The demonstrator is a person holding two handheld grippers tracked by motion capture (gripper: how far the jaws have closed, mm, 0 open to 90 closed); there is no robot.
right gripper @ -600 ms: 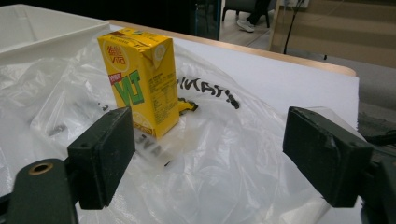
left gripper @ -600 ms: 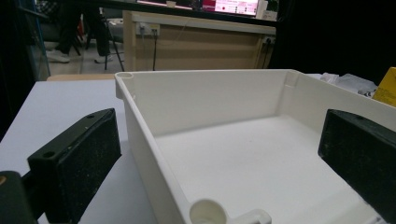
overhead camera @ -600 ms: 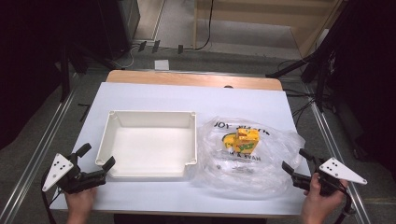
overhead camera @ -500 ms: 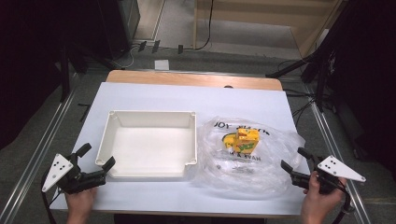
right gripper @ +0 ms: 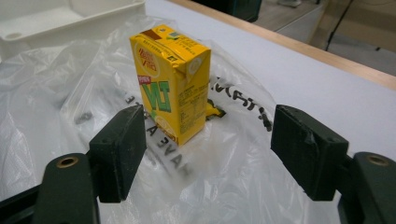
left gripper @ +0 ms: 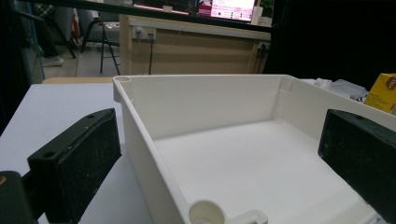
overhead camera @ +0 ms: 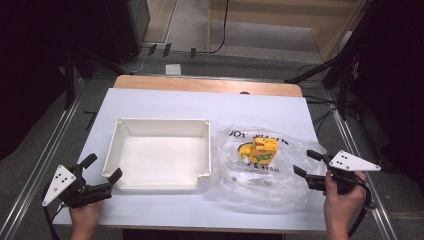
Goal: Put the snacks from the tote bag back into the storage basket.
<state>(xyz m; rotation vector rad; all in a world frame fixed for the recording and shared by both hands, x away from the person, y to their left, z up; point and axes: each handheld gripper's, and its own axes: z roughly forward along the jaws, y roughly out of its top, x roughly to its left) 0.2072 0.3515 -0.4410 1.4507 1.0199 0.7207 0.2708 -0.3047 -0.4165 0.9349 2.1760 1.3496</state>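
I see my left gripper with jaws wide at the near left corner of the empty white tray on the tabletop. My right gripper has its jaws wide too, beside a clear plastic bag on which a yellow juice carton stands upright.

The tray between the left gripper's jaws is smooth white plastic with a soft sheen. Ahead of the right gripper's jaws, a glossy printed carton stands on a thin, clear, crinkled plastic bag. Both pairs of jaw pads are matt black and slightly grainy. The table has a matt pale top and a wooden far edge.
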